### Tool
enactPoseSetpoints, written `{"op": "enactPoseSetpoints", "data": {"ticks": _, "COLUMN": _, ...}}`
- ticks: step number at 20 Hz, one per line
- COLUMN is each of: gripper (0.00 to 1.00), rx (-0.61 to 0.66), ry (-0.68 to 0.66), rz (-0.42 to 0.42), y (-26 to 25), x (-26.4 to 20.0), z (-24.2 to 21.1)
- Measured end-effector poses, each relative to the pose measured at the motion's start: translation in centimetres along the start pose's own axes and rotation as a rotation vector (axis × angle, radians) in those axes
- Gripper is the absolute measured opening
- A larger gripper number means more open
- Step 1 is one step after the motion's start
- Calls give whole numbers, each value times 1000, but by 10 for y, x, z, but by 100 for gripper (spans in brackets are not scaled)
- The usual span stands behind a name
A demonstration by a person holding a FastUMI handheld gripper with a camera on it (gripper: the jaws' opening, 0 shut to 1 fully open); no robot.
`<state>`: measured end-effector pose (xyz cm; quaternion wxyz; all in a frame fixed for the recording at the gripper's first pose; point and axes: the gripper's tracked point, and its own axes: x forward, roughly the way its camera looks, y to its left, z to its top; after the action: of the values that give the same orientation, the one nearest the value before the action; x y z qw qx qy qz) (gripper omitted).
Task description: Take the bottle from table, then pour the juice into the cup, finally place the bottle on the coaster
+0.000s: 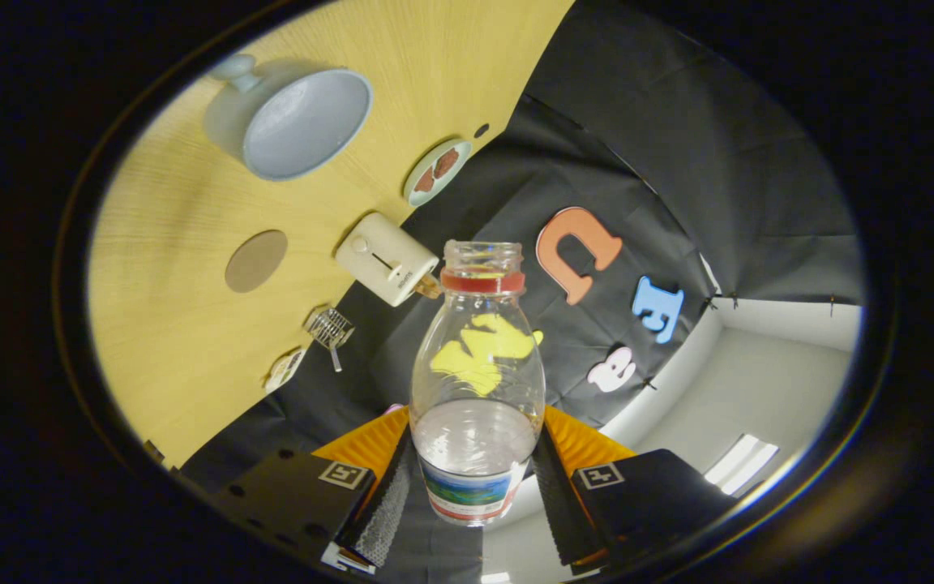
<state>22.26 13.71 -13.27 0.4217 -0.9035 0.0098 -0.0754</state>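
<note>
Gripper (473, 478) clamped on uncapped bottle (477, 381), tilted wooden table (183, 324) and cup (293, 122) beyond.

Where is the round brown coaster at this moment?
In the gripper view, the coaster lies flat on the wooden table, beyond the held bottle, between the cup and a small wire whisk, beside a white toaster.

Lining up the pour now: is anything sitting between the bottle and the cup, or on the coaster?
Nothing visible does. The gripper is shut on the bottle, lifted and tilted, cap off. The table between it and the cup is bare. The coaster is bare too; the white box lies beside it, apart.
</note>
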Motion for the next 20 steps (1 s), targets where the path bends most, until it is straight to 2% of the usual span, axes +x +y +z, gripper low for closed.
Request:
{"op": "enactPoseSetpoints", "data": {"ticks": 11, "gripper": 79, "rx": 45, "ry": -14, "rz": 2, "y": 7, "x": -8, "z": 2}}
{"op": "enactPoseSetpoints", "data": {"ticks": 15, "gripper": 79, "rx": 148, "ry": -16, "rz": 22, "y": 18, "x": -11, "z": 3}}
{"op": "enactPoseSetpoints", "data": {"ticks": 20, "gripper": 79, "rx": 324, "ry": -22, "rz": 85, "y": 41, "x": -15, "z": 8}}
